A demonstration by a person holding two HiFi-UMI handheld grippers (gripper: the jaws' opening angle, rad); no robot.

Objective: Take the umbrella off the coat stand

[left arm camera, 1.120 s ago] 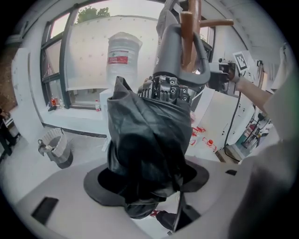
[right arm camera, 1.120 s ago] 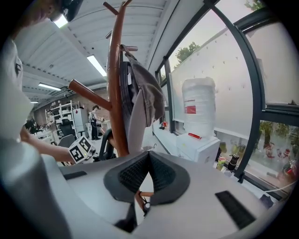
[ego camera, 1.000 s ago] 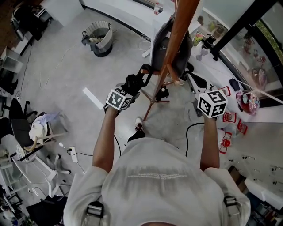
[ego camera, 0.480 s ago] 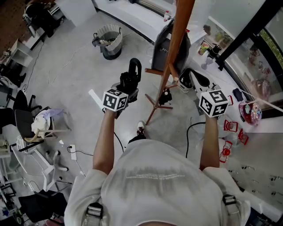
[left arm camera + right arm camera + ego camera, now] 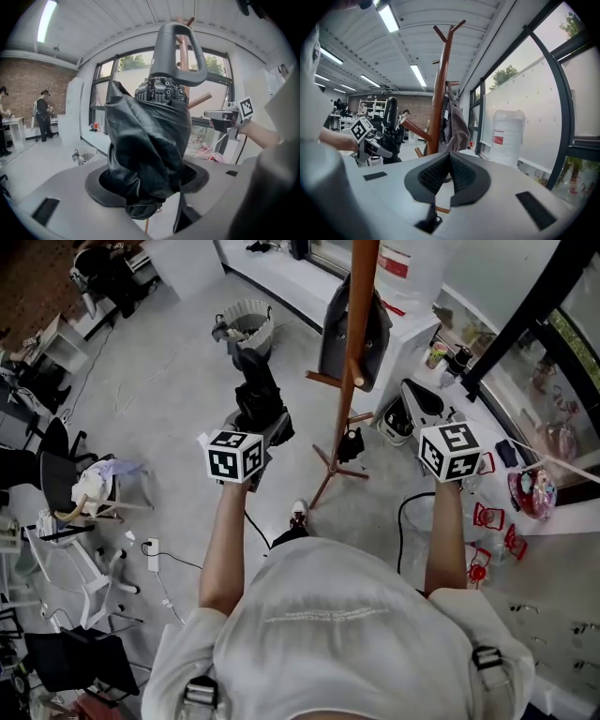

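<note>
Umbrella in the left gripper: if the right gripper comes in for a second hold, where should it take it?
Take the umbrella by its rigid loop handle, which stands clear above the bunched fabric that the left gripper clamps. Open the right gripper and come in from its own side, fingers across the loop's side bar; that is likely firmer than the soft folds.

No legible text anywhere. Water bottle [image 5: 506,140]: red label, print too small to read. Person's shirt [image 5: 328,643]: one faint line of print across the back, unreadable. Left cube [image 5: 232,456] and right cube [image 5: 450,451]: black-and-white square code patterns, no letters or digits.
</note>
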